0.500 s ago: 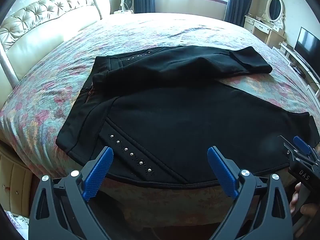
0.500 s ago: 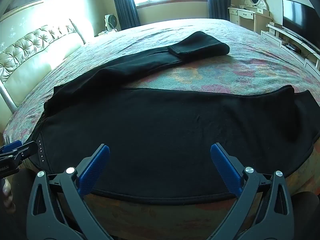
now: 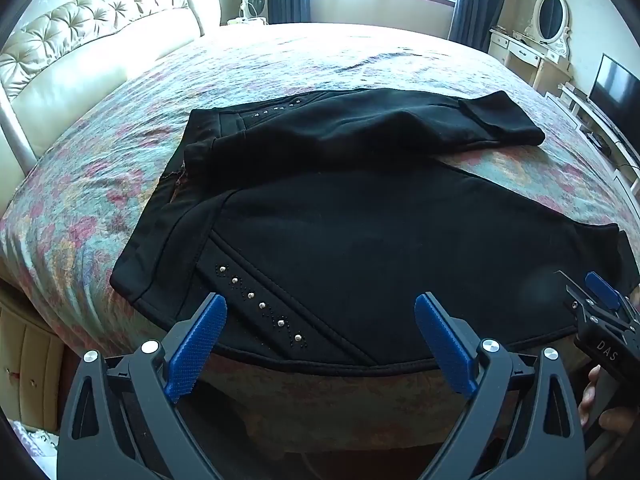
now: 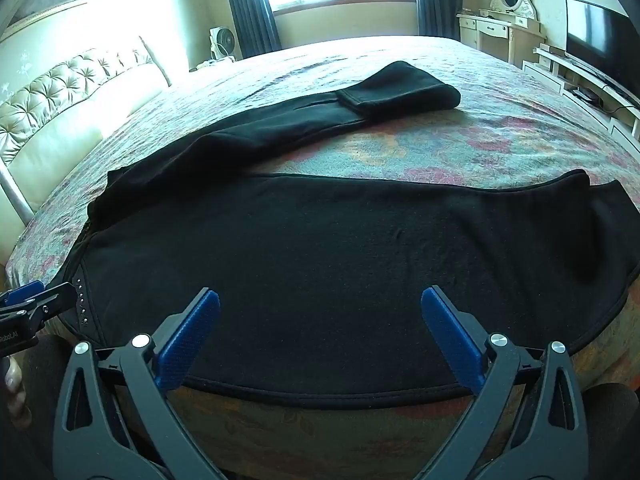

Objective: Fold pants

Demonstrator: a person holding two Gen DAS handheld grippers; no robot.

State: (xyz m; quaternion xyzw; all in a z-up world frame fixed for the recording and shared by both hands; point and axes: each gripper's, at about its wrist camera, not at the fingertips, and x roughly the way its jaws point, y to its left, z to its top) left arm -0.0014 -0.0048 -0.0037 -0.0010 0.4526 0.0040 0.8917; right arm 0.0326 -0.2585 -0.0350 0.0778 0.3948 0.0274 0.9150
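Black pants (image 3: 360, 240) lie spread on the floral bedspread, waistband to the left, a studded pocket seam near the front edge. The near leg (image 4: 340, 272) runs along the bed's front edge. The far leg (image 4: 288, 124) angles away with its cuff end folded back. My left gripper (image 3: 320, 312) hovers open just above the near hem by the studs, nothing between its fingers. My right gripper (image 4: 320, 308) stands open over the near leg's front edge, also empty. Each gripper shows at the edge of the other's view: the right gripper (image 3: 600, 312), the left gripper (image 4: 28, 304).
The bed (image 3: 100, 208) has a tufted cream headboard (image 3: 80, 40) on the left. A dressing table with an oval mirror (image 3: 550, 16) and a TV (image 4: 596, 36) on a low stand line the right wall. A small fan (image 4: 222, 42) sits by the curtained window.
Both grippers have shifted only slightly toward the pants' front edge; the pants lie as before.
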